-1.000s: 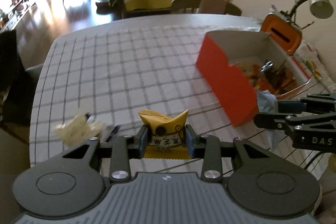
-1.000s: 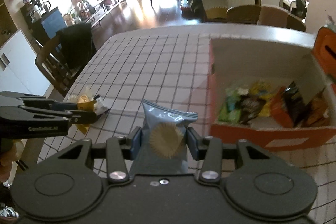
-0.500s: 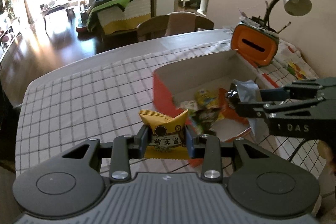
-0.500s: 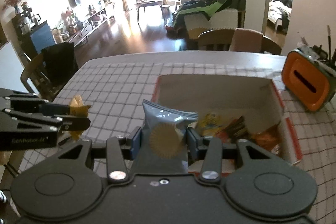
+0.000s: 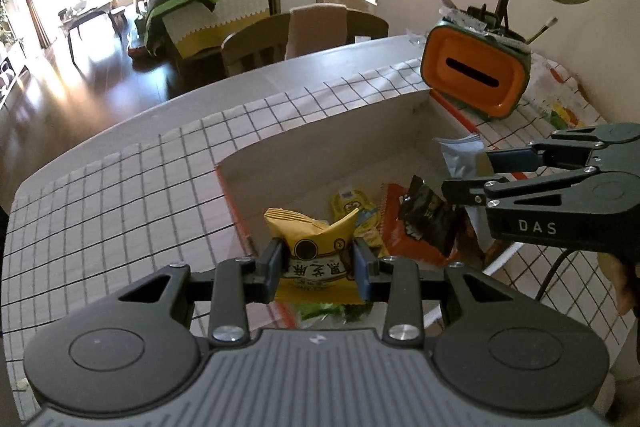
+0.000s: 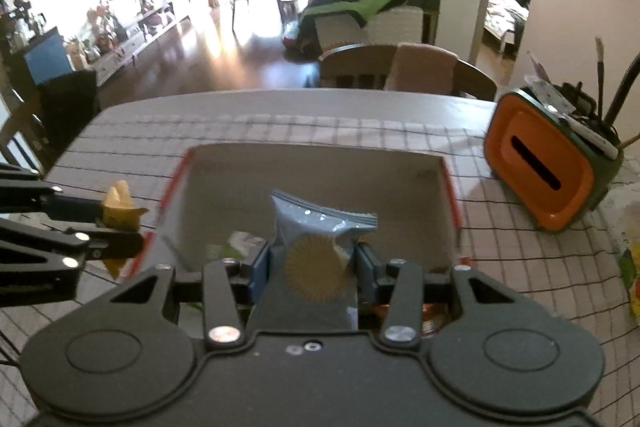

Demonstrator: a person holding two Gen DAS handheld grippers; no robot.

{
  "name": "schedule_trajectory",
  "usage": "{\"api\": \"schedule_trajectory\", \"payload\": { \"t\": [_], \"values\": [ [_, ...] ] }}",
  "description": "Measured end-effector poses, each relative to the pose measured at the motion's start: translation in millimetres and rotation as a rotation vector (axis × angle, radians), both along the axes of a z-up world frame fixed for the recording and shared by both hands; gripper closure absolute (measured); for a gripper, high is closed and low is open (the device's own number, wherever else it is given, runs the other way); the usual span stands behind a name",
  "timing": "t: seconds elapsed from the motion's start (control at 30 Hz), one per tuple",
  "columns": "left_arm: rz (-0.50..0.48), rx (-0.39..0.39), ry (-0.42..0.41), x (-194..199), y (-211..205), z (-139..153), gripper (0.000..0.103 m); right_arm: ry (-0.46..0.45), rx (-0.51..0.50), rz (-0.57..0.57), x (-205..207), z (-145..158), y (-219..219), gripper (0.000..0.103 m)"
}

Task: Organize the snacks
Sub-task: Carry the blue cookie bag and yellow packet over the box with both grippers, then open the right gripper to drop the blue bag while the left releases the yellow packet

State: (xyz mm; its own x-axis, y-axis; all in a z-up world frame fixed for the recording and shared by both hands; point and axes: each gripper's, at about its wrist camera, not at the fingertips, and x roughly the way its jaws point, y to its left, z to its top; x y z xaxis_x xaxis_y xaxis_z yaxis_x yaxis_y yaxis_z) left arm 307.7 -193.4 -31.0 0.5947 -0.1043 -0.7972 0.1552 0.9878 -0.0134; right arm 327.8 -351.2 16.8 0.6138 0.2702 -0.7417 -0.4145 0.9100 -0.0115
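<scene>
Left gripper (image 5: 316, 269): jaws clenched on a yellow snack packet (image 5: 314, 255), held upright between the pads; directly ahead of and below these jaws sits the open cardboard box (image 5: 320, 135), with loose snacks (image 5: 404, 223) on its floor. Right gripper (image 6: 312, 267): jaws clenched on a blue-grey snack packet (image 6: 320, 227) bearing a gold round seal, held upright above the box interior; box far wall ahead of the jaws. An orange holder (image 6: 540, 163) stands on the checked tablecloth (image 5: 120, 195), right of and beyond the right jaws.
</scene>
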Motion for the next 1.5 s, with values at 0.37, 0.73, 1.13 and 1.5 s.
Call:
{"api": "schedule_trajectory", "payload": {
  "t": [0.37,0.73,1.13,1.5],
  "values": [
    [0.043,0.014,0.138,59.5,-21.5,-38.1,0.068,0.06,-0.07,0.003,33.0,-29.8,-27.2,0.059],
    [0.083,0.068,0.284,96.9,-35.1,-78.3,0.067,0.1,-0.104,0.064,44.8,-44.1,-20.3,0.059],
    [0.084,0.092,0.298,97.0,-37.4,-88.5,0.067,0.126,-0.085,0.072,49.6,-49.6,-23.5,0.058],
    [0.069,0.005,0.231,78.5,-28.3,-67.9,0.051,0.095,-0.065,0.065,38.1,-38.8,-24.5,0.038]
  ]
}}
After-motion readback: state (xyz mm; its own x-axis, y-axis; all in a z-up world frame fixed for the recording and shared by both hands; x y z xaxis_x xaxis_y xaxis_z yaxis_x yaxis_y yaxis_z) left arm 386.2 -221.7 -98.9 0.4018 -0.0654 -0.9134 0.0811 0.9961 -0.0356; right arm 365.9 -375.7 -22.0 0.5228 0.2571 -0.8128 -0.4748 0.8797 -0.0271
